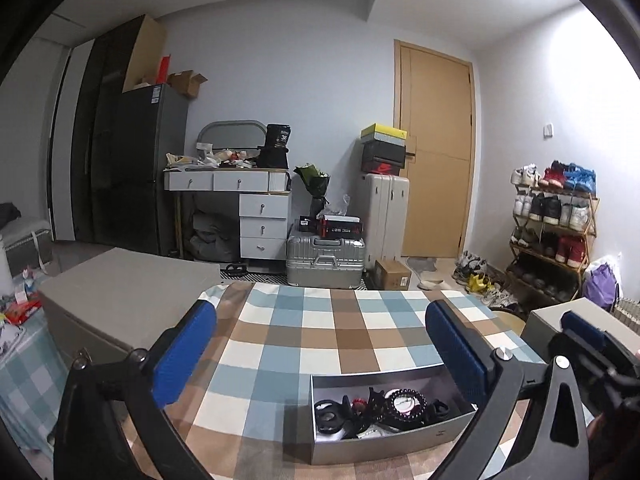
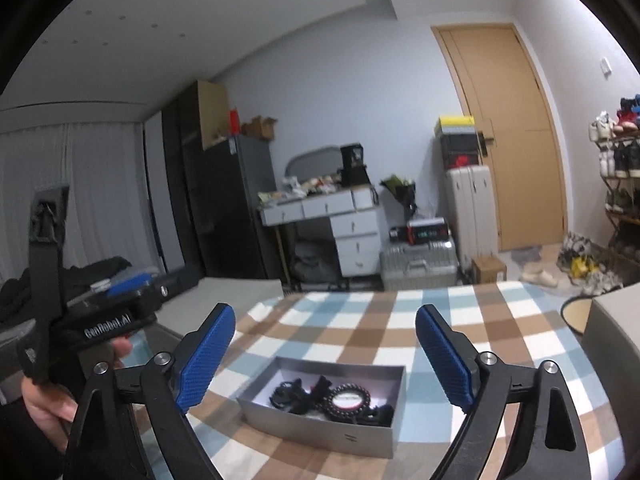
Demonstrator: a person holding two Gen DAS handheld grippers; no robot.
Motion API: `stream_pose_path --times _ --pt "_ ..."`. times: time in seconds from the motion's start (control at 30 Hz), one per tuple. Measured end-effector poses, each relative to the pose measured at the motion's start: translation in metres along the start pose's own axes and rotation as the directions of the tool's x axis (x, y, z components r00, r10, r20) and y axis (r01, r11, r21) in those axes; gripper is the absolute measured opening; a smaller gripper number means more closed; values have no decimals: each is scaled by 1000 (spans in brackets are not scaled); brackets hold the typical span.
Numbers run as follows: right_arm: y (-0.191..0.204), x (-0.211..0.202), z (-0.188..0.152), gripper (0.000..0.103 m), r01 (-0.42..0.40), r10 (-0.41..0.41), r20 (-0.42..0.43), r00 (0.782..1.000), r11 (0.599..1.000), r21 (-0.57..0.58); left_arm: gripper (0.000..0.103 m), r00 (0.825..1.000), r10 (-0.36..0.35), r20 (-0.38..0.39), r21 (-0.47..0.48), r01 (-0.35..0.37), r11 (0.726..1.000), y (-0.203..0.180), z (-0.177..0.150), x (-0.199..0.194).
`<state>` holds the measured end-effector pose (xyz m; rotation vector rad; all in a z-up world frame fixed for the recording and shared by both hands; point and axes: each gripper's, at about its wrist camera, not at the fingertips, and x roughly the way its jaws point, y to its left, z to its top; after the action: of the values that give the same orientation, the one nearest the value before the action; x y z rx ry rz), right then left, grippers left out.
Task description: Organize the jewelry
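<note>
Sitting on the checkered cloth of the surface (image 2: 360, 320) was the open silver box (image 2: 320, 428), a shallow rectangular thing with plain metallic-grey walls and a tiny dark mark on its front side. Inside was a jumble of jewelry: a dark beaded bracelet (image 2: 347, 400) coiled around a pale round middle, plus a tangle of black pieces (image 2: 296, 392) on its left that I couldn't really tell apart. From the left wrist view the same box (image 1: 384, 446) sat low and right of center, and you could also make out a small red bit (image 1: 359, 403) among the black stuff and a black ring-shaped piece (image 1: 330, 416) near the left end.

Both tongs were spread wide with nothing between the blue pads. The left tongs (image 1: 320, 352) hung over the cloth with the box just behind the right pad, not touching it. The right tongs (image 2: 325, 352) framed the box from above, well clear of it too. In the right wrist view a hand (image 2: 48, 396) gripped the handle of the left tool off to the side.

A grey lid-like box (image 1: 128, 296) lay on the left of the surface.
</note>
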<state>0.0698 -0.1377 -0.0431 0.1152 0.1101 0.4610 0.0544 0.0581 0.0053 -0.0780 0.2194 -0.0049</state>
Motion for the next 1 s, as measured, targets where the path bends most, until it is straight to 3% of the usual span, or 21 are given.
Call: stream_pose_path --times 0.07,0.13,0.27,0.4,0.53,0.73,0.87,1.0 --pt "1 -5 -5 103 18 -18 34 999 1000 -17 102 1000 21 22 13 -22 1000 1 -8 -2" --pt "1 -6 -14 103 41 -38 54 998 998 -49 102 995 92 47 51 -94 994 -1 -19 -2" --pt "-5 7 -35 103 69 -71 -21 997 996 -64 102 987 160 14 69 -160 985 1 -40 13" --pt "-11 20 -53 103 81 -88 -107 990 995 -65 102 988 143 -61 75 -138 988 3 -52 27" --pt "-11 24 -64 103 98 -111 -141 984 991 -93 102 988 117 -103 48 -113 992 5 -59 28" --pt "-7 25 -69 103 100 -117 -156 981 988 -116 102 986 138 -98 80 -130 988 -4 -73 20" --pt "-6 26 -70 103 101 -122 -169 978 987 -128 102 991 116 -72 100 -108 989 -9 -74 14" --pt "-4 33 -71 103 136 -162 -193 968 980 -143 102 990 113 -81 78 -107 991 -4 -74 16"
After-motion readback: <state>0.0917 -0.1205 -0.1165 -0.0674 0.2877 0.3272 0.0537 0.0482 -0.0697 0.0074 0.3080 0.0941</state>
